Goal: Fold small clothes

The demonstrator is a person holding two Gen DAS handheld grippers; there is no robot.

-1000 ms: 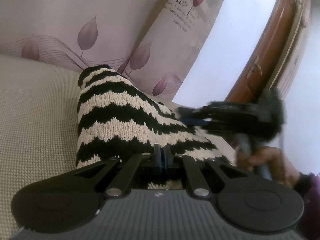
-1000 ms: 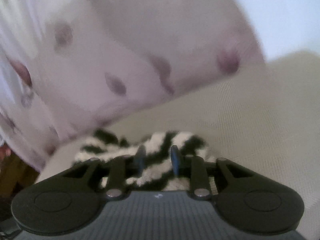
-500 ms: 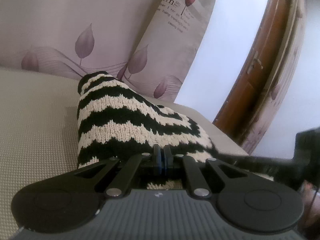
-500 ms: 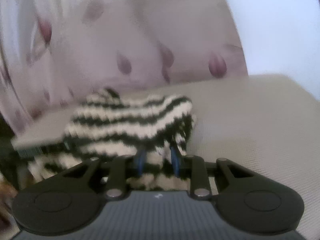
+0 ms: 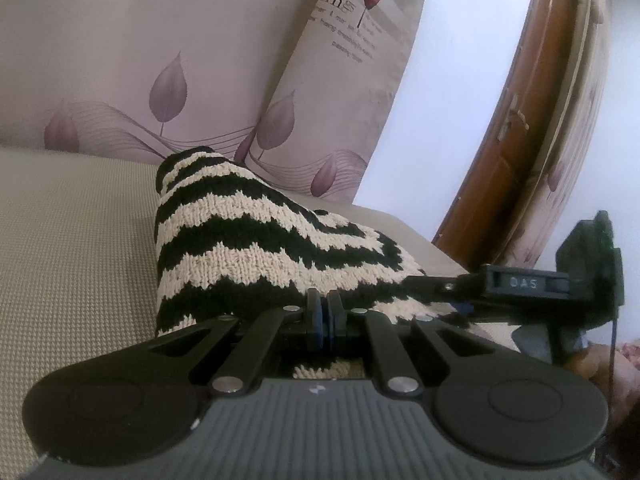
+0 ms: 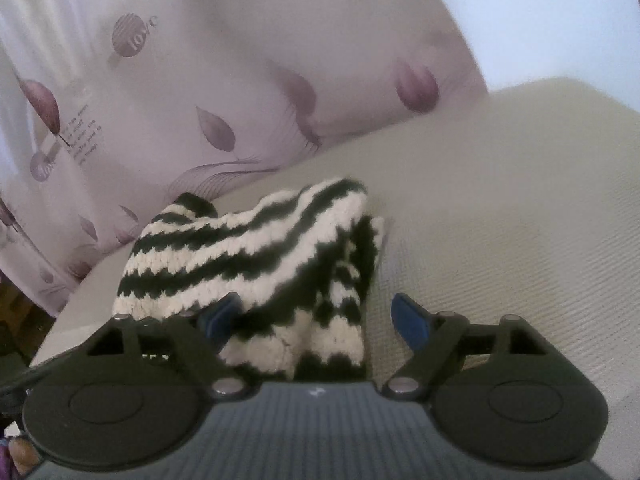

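A small black-and-cream zigzag knitted garment [image 5: 248, 248] lies on the beige cushion [image 5: 72, 240]. My left gripper [image 5: 323, 312] is shut on its near edge and holds that edge raised. The right gripper's body [image 5: 520, 284] shows at the right of the left wrist view, beside the garment's right edge. In the right wrist view the garment [image 6: 256, 256] sits folded in a bunched heap. My right gripper [image 6: 316, 316] is open, with its blue fingertips [image 6: 408, 320] spread on either side of the garment's near end.
Pillows with purple leaf print [image 5: 192, 60] lean behind the garment and also show in the right wrist view [image 6: 200, 92]. A brown wooden door frame [image 5: 516, 128] and a white wall [image 5: 452, 64] stand at the right. Beige cushion [image 6: 500, 216] extends right of the garment.
My right gripper was shut on the garment and has opened, letting it go. It has come in low at the garment's right edge. My left gripper has stayed shut in place.
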